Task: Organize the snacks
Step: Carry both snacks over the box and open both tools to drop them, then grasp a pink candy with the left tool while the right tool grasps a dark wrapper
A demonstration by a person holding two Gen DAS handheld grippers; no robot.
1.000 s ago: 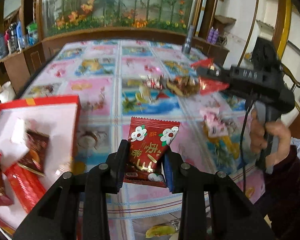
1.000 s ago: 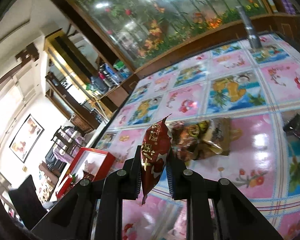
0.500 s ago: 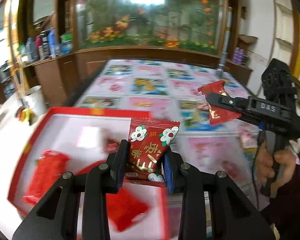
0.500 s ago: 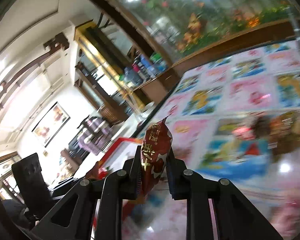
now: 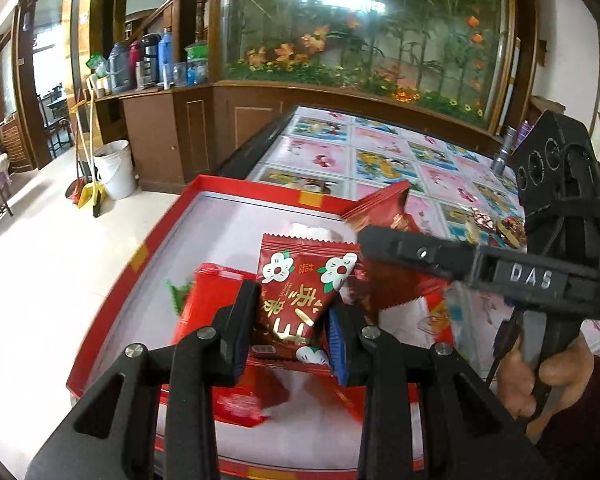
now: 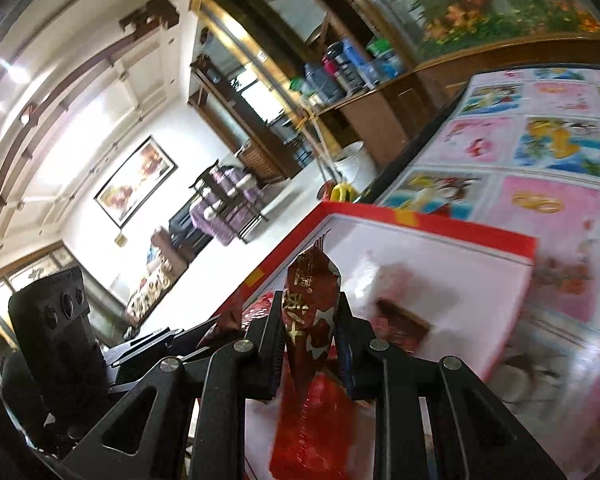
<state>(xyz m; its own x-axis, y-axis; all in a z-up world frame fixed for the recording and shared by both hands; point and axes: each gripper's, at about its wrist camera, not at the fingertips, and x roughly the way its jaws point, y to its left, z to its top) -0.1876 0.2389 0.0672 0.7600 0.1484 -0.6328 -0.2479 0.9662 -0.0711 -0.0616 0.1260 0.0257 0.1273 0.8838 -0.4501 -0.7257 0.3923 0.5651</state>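
Note:
My left gripper (image 5: 290,320) is shut on a red snack packet with white flowers (image 5: 300,292) and holds it above the red-rimmed white box (image 5: 168,236). My right gripper (image 6: 308,336) is shut on a dark red snack packet (image 6: 310,312), seen edge-on, also above the box (image 6: 460,232). The right gripper also shows in the left wrist view (image 5: 370,234), reaching in from the right with its packet (image 5: 384,208). Several red packets (image 5: 212,296) lie in the box.
The box sits at the left end of a table with a pink and blue picture cloth (image 5: 380,152). A few loose snacks (image 5: 496,226) lie on the cloth to the right. The floor, a white bucket (image 5: 114,168) and wooden cabinets lie beyond the table's left edge.
Both grippers have swung left from the table's middle to above the red box, each still holding its packet. The right gripper has come closer to the left one.

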